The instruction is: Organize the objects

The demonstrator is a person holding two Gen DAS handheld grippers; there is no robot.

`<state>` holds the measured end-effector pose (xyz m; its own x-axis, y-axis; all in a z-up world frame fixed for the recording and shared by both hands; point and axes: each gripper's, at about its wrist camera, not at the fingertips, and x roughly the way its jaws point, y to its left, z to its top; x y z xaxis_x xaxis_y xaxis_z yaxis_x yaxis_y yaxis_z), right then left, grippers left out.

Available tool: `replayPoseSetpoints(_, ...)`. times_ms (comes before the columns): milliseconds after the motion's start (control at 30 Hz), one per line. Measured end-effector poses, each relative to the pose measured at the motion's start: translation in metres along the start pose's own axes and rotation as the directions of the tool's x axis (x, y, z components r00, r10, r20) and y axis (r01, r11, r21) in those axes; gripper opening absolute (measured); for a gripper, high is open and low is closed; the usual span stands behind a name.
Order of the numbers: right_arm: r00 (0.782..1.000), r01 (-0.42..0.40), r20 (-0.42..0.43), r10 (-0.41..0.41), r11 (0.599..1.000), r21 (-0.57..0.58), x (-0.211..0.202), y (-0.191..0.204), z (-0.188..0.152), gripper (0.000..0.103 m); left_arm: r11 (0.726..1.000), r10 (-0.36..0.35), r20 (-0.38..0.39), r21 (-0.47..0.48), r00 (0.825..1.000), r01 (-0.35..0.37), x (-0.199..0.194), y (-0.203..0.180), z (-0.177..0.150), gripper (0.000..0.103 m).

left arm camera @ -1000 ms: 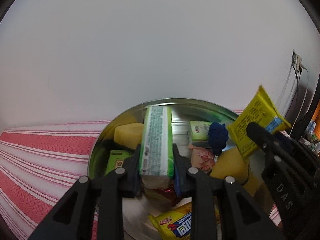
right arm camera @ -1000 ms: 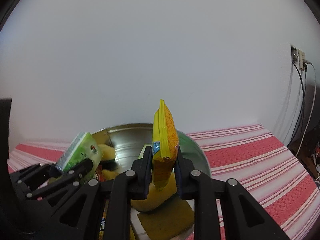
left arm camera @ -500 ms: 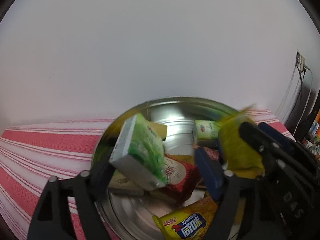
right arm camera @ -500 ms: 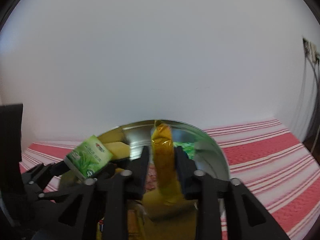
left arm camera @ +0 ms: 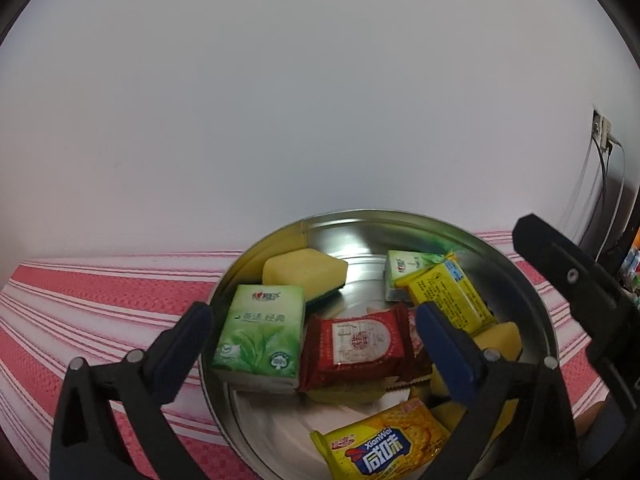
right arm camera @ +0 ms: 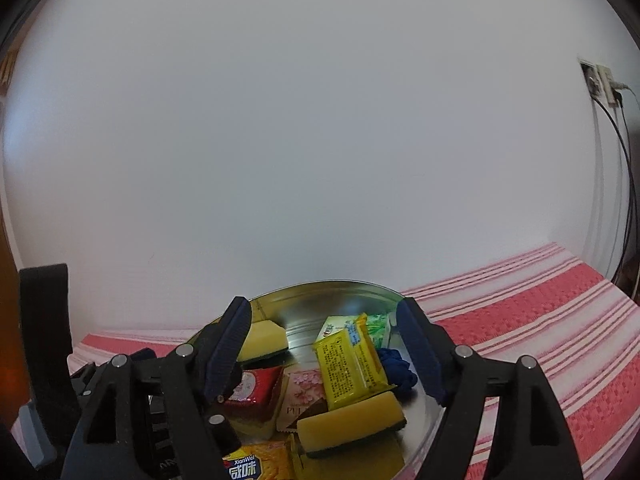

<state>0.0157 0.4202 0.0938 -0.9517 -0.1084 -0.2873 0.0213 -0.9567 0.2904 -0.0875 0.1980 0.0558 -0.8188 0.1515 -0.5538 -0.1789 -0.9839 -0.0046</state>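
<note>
A round metal bowl (left arm camera: 380, 215) (right arm camera: 328, 283) sits on the striped cloth, holding several snacks and sponges. The green tissue pack (left arm camera: 260, 332) lies flat at the bowl's left side, below my left gripper (left arm camera: 312, 320). Its jaws are opening wide and touch nothing. In the right wrist view, the yellow snack packet (right arm camera: 352, 360) (left arm camera: 448, 296) rests on a sponge (right arm camera: 352, 420) in the bowl. My right gripper (right arm camera: 322, 312) hangs over it, jaws opening, pads clear of it. A red packet (left arm camera: 360, 344) and a yellow cracker pack (left arm camera: 380, 444) also lie inside.
A red-and-white striped cloth (left arm camera: 100, 300) (right arm camera: 540, 320) covers the table up to a plain white wall. A wall socket with hanging cables (right arm camera: 600, 80) is at the right. Another green pack (left arm camera: 404, 268), a blue item (right arm camera: 396, 364) and a pink packet (right arm camera: 300, 392) share the bowl.
Both grippers opened and let go. The green tissue pack fell from the left jaws into the bowl, and the yellow packet dropped from the right jaws onto the sponge.
</note>
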Motion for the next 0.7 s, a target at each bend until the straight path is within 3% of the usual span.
replayPoseSetpoints(100, 1.0, 0.016, -0.004, -0.016, 1.0, 0.011, 0.002, -0.005, 0.001, 0.077, 1.0, 0.0, -0.002, -0.011, 1.0, 0.0, -0.005, 0.003, 0.001, 0.103)
replayPoseSetpoints(167, 1.0, 0.027, -0.002, -0.027, 1.0, 0.009, 0.001, -0.005, 0.0, 0.077, 1.0, 0.002, -0.004, -0.008, 1.0, -0.002, 0.017, 0.002, -0.004, 0.103)
replayPoseSetpoints(333, 0.999, 0.051, 0.012, -0.051, 0.999, -0.016, 0.003, -0.008, -0.001, 0.077, 1.0, 0.013, -0.001, -0.001, 1.0, -0.013, 0.023, 0.0, -0.01, 0.103)
replayPoseSetpoints(700, 0.989, 0.118, 0.094, -0.113, 0.991, -0.055, -0.006, 0.002, -0.008, 0.08, 0.997, 0.074, 0.059, 0.013, 0.996, -0.075, 0.006, 0.015, -0.028, 0.103)
